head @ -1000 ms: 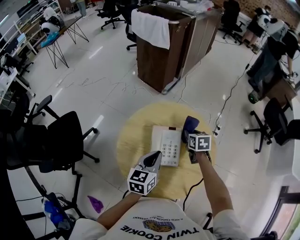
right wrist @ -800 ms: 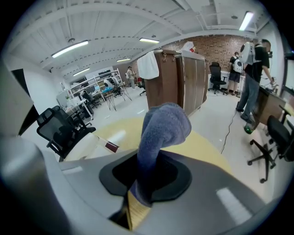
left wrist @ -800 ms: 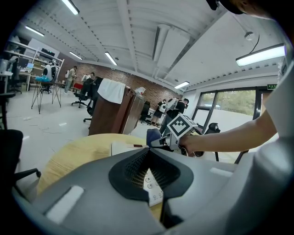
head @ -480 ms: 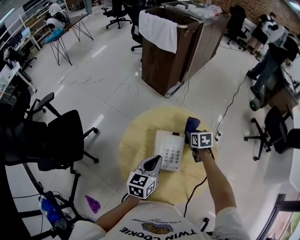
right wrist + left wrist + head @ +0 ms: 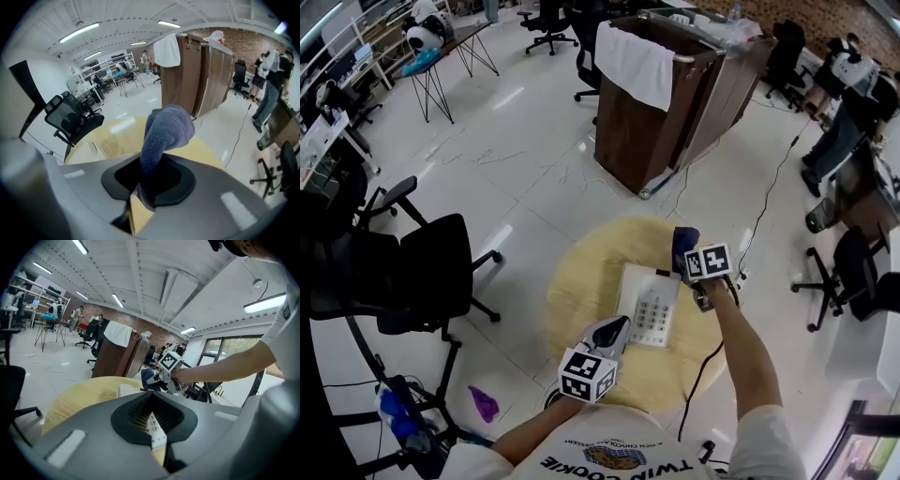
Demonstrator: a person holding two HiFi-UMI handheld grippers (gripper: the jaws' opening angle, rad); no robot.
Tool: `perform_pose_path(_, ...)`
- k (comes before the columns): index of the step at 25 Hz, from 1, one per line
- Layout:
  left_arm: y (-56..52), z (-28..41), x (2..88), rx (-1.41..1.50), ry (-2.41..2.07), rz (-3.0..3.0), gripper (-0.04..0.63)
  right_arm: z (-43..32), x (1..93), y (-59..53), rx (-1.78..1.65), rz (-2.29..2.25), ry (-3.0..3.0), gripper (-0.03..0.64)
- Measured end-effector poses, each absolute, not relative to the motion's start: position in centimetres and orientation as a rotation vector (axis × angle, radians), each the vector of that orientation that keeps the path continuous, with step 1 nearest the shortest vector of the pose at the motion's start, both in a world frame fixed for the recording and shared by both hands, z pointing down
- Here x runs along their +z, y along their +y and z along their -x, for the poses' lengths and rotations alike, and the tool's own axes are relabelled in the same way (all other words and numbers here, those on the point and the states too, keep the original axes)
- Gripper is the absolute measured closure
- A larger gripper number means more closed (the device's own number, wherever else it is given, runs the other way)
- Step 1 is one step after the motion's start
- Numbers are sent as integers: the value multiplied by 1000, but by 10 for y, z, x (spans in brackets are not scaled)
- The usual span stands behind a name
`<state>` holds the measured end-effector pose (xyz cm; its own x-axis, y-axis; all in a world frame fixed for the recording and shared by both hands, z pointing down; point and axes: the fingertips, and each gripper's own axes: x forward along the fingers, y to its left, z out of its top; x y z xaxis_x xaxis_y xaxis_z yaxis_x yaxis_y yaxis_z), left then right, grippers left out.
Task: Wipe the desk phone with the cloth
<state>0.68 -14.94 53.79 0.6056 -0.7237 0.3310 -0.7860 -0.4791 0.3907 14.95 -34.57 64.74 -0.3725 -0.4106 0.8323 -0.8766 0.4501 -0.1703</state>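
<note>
A white desk phone [image 5: 652, 305] lies on the round pale-wood table [image 5: 581, 300]. My right gripper [image 5: 689, 261] hovers at the phone's far right corner, shut on a dark blue cloth [image 5: 681, 242]. In the right gripper view the cloth [image 5: 166, 129] sticks up out of the closed jaws of that gripper [image 5: 140, 194]. My left gripper [image 5: 610, 330] stays near the phone's near left corner, shut and empty. Past the jaws of the left gripper [image 5: 158, 446] I see the phone's keypad [image 5: 153, 426]; beyond it are the right gripper [image 5: 164, 375] and the cloth [image 5: 148, 378].
A brown wooden cabinet [image 5: 661, 112] with a white towel [image 5: 636, 64] draped on it stands beyond the table. A black office chair [image 5: 431, 272] sits to the left, another chair [image 5: 853, 272] to the right. A black cable [image 5: 705, 375] hangs off the table's near right edge.
The head view has shifted a little. The right gripper with the cloth has drifted slightly past the phone's far edge. The left gripper holds its place.
</note>
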Motion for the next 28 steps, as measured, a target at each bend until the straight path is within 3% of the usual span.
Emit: perform_pose_path(28, -155, 12, 554, 173, -1083, -2324, 603, -11, 658, -359, 689, -722, -1943, 551)
